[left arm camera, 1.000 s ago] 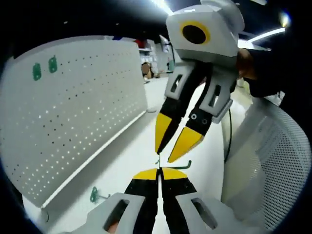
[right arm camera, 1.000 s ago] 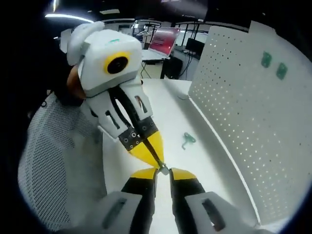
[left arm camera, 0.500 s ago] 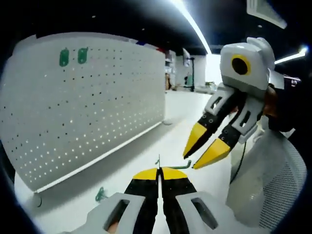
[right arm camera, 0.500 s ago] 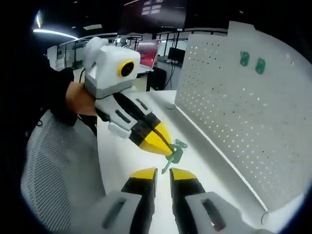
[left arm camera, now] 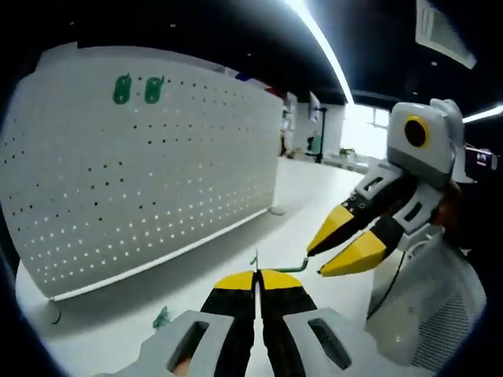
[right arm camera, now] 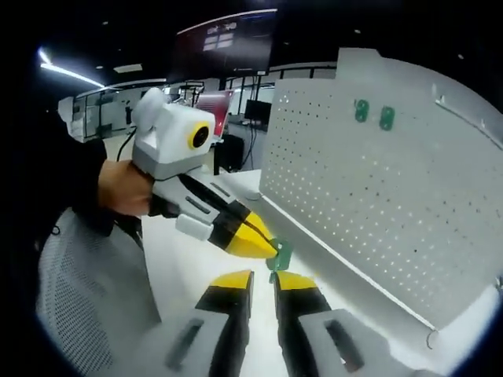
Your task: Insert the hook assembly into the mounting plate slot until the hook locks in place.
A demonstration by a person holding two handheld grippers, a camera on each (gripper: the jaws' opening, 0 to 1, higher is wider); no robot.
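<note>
My left gripper (left arm camera: 255, 275) is shut on a thin green hook (left arm camera: 288, 269) whose wire sticks out to the right of the jaw tips. The right gripper (left arm camera: 320, 261) hangs just to the right of the hook's end, jaws apart and holding nothing. In the right gripper view the left gripper (right arm camera: 266, 248) holds the green hook (right arm camera: 280, 254) just above the right gripper (right arm camera: 262, 280). The white perforated mounting plate (left arm camera: 141, 173) stands upright on the table, with two green hook bases (left arm camera: 137, 89) fixed near its top. The plate (right arm camera: 369, 196) also shows on the right of the right gripper view.
One loose green hook (left arm camera: 161, 317) lies on the white table (left arm camera: 236, 243) at the foot of the plate. A grey mesh chair (right arm camera: 78, 298) stands close behind the grippers. A hand (right arm camera: 126, 188) grips the left tool. Desks and screens fill the dark background.
The right gripper has drawn back from the hook and away from my left jaws. Both views have swung up and toward the plate, while the left gripper keeps its hold.
</note>
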